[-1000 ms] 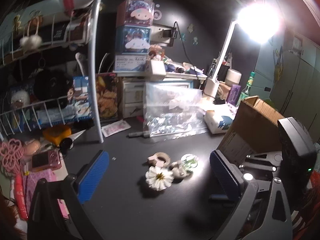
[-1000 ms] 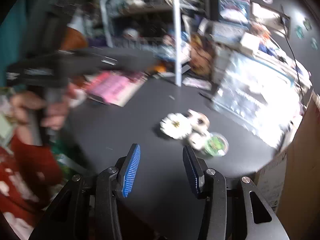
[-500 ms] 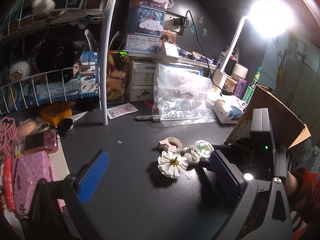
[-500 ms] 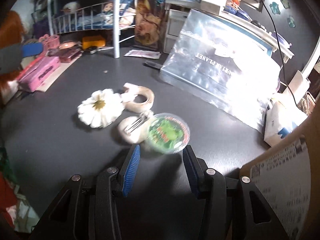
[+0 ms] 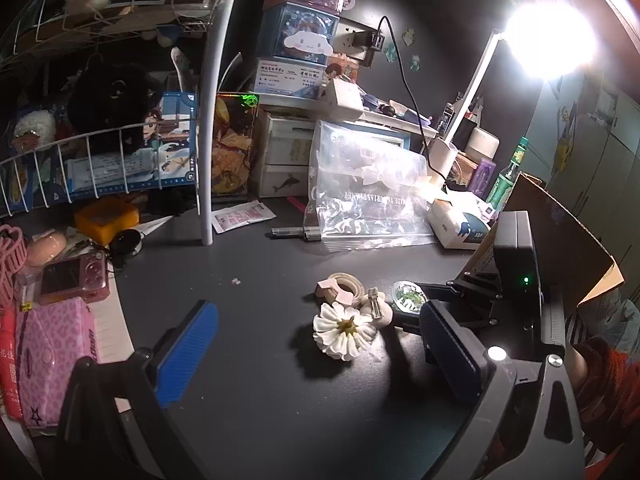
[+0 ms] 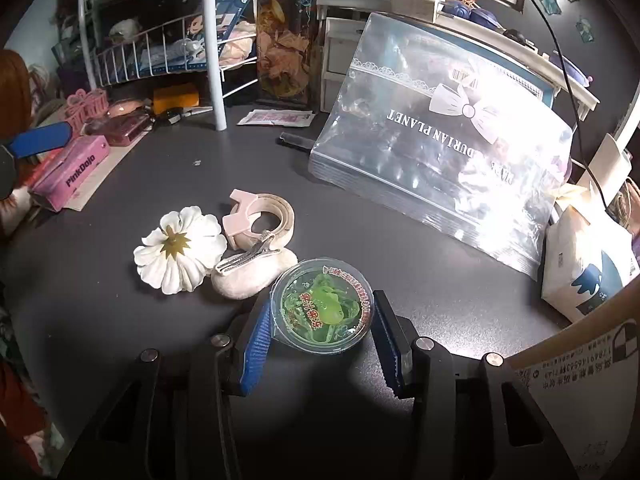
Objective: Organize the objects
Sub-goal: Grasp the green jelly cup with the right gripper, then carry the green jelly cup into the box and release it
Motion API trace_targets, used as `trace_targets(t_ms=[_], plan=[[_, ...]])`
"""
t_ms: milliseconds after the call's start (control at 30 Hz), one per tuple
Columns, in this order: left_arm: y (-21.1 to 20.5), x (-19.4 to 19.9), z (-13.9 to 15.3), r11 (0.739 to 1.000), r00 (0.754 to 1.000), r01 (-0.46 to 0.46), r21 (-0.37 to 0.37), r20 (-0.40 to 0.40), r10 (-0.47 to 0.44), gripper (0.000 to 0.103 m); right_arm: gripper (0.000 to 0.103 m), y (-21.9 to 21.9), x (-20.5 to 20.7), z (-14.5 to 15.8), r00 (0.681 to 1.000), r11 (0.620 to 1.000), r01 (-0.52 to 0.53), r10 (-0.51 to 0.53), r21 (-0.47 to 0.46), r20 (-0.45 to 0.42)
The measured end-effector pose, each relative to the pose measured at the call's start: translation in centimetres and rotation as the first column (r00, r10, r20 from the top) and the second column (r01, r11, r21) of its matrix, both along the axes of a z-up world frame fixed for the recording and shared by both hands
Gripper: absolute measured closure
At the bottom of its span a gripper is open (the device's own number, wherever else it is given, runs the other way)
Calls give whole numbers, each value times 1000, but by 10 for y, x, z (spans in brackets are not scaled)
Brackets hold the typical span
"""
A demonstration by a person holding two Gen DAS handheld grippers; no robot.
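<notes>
- The right gripper (image 6: 322,332) has come forward to the small cluster of objects, and its blue pads (image 6: 256,344) are now standing on both sides of the round jelly cup (image 6: 323,314). The jaws are spread around the cup and are not clearly pressing it yet.
- Half a second ago the cup was still lying in front of the fingertips, so I am judging that the grasp is just beginning and closing is the next step.
- The cup is sitting on the dark desk (image 6: 132,320), toward its right side, touching or almost touching the white stone-like clip (image 6: 252,274) with a metal clasp on top.
- Just beyond, the white flower clip (image 6: 180,250) and the pink tape dispenser (image 6: 260,218) are lying close together; a careless lift could be disturbing them.
- The left gripper (image 5: 320,354) is hovering over the desk with jaws spread wide and holding nothing; the flower (image 5: 344,330) is lying between its pads in that view.
- Farther back, the clear zip bag (image 6: 440,152) is leaning against the white drawers, and the cardboard box (image 5: 560,236) is standing at the right edge, possibly the place for the cup.
- At the far left edge, the wire rack (image 5: 100,156) and the pink camera (image 5: 74,276) are resting untouched.
</notes>
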State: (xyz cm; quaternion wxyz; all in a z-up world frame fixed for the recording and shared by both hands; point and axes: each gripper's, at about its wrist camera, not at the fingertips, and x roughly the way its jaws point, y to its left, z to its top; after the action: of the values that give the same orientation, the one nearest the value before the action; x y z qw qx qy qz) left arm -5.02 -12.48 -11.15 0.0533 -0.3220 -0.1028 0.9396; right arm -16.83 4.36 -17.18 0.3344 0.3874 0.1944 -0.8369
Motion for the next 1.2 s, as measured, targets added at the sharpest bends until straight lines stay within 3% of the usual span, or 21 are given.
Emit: trace_targets(t_ms=[167,367,533,833,1033,1200], plan=[[10,-5,4,999,999,49,17,9,-49,3,60,4,12,6,1000,999,-22,22,-28,-12],[34,-12,6,982,985,168,81,35,-172,4,61,10,47,33,991,985,-133,132,-107,-18],[50,-13,13,944,957,275,183,46,-288,36,61,13,75,67,970,954,-243,240,-177,-39],[69,-8,61,894,924,376,242,-29,-381,63,61,27,108,126,936,940,-314,282,-137,-212],[97,-21,93,871,899,436,224,-56,-435,71,61,47,104,153,932,947,-297,259,-124,-253],[129,-42,110,843,871,488,225,-66,-486,72,61,77,94,169,935,961,-250,208,-120,-287]])
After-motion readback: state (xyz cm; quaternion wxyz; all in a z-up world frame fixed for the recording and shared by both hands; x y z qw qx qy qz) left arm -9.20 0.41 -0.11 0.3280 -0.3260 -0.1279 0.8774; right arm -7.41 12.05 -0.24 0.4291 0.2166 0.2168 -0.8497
